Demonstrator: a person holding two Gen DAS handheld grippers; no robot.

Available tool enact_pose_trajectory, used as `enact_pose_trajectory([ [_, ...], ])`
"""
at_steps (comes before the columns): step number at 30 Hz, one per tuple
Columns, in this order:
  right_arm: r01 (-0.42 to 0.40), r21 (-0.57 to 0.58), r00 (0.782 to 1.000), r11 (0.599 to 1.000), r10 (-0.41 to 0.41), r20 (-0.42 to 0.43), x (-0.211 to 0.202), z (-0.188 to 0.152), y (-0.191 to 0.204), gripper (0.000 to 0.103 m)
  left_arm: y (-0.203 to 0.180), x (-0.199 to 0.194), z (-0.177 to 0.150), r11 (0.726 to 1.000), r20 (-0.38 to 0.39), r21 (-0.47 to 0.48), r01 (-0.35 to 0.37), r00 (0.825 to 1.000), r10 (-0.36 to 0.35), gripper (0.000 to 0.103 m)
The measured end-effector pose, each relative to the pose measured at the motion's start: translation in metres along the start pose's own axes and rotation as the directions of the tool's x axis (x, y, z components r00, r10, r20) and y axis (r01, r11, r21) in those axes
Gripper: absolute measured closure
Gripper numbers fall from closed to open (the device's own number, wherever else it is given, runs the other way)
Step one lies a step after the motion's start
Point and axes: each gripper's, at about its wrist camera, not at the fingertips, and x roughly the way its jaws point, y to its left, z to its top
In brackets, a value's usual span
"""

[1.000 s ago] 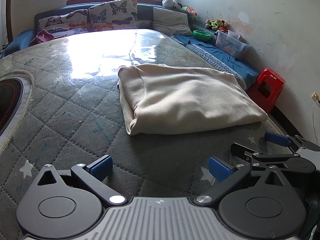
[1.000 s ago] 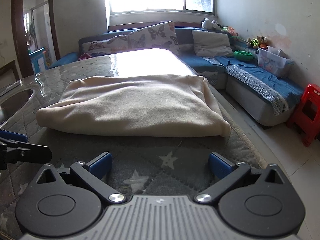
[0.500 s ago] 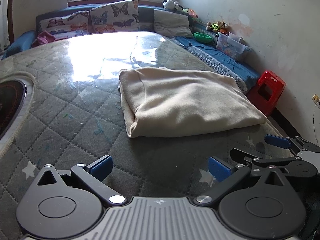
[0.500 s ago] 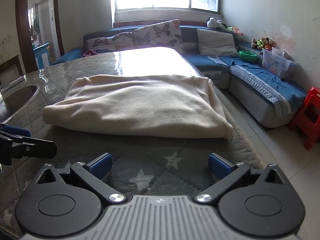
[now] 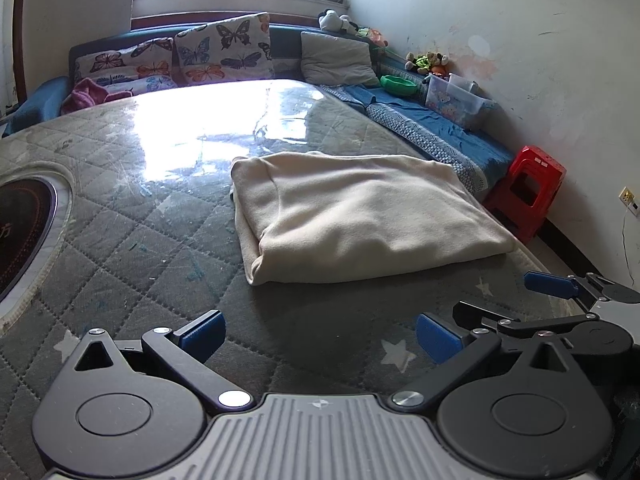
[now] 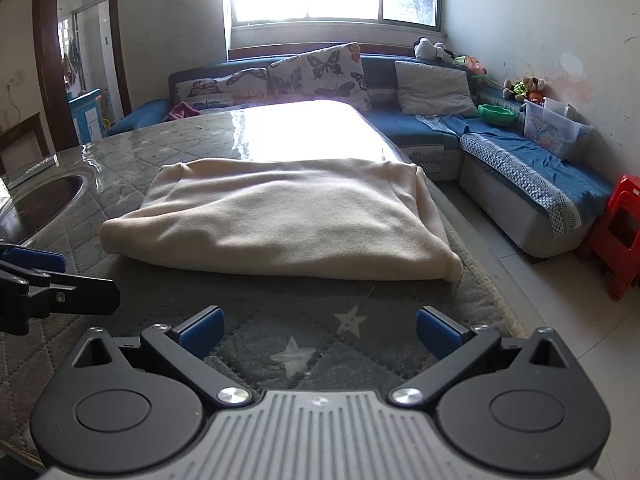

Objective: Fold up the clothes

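Note:
A cream garment [image 5: 360,212] lies folded into a thick rectangle on the quilted grey table cover [image 5: 132,248]. In the right wrist view the same cream garment [image 6: 280,224] rests just ahead, near the table's right edge. My left gripper [image 5: 318,334] is open, back from the garment's near edge, with nothing between its blue pads. My right gripper [image 6: 318,332] is also open and empty, a short way in front of the fold. Its fingers [image 5: 552,285] show at the right of the left wrist view. A finger of the left gripper [image 6: 40,264] shows at the left of the right wrist view.
A round inset cooktop [image 5: 24,236] sits in the table at the left. A blue corner sofa [image 6: 520,168] with butterfly cushions [image 5: 224,52], toys and a plastic box [image 5: 456,100] wraps the far side. A red stool [image 5: 528,188] stands on the floor to the right.
Both grippers have drawn back and risen a little from the garment, so it looks smaller and further off. The garment lies still, and both grippers stay open.

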Motion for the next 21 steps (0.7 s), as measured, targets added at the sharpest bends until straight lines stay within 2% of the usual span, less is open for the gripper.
enact_pose_trajectory([
  [21, -0.038, -0.001, 0.999, 0.999, 0.038, 0.006, -0.023, -0.007, 0.001, 0.000, -0.013, -0.018, -0.006, 0.999, 0.036, 0.032, -0.010, 0.999, 0.009, 0.000],
])
